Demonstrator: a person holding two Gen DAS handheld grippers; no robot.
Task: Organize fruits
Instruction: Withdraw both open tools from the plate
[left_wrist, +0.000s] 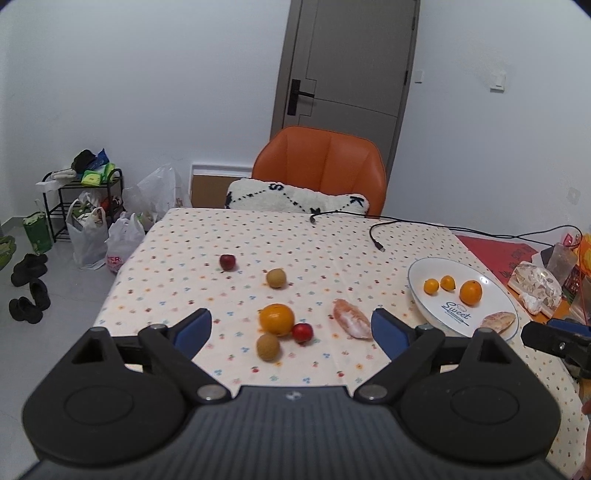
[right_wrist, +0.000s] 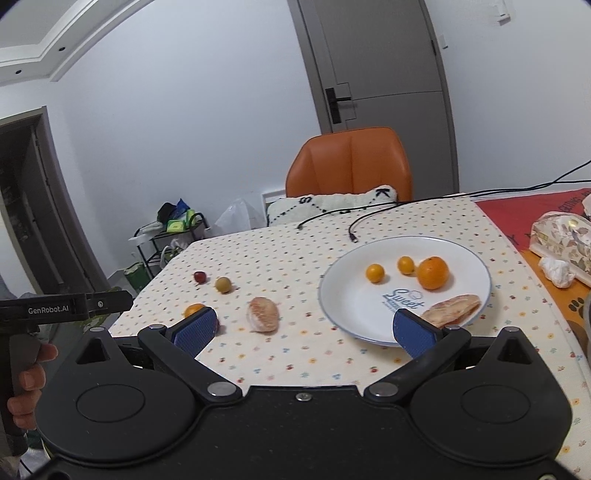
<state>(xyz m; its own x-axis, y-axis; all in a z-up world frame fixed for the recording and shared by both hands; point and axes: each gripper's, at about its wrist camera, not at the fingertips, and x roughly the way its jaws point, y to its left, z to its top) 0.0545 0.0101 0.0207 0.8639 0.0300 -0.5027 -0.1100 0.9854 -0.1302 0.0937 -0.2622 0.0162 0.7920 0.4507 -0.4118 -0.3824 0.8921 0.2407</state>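
Both claws, left (left_wrist: 291, 330) and right (right_wrist: 304, 328), are wide open and hold nothing above the table (left_wrist: 184, 236), with fruit on the plate (right_wrist: 340, 291).

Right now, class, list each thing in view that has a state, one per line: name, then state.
left gripper: open, holding nothing
right gripper: open, holding nothing
plate: holds three oranges and a peeled segment
peeled citrus: loose on the tablecloth
door: closed
cable plug: unplugged, on the table
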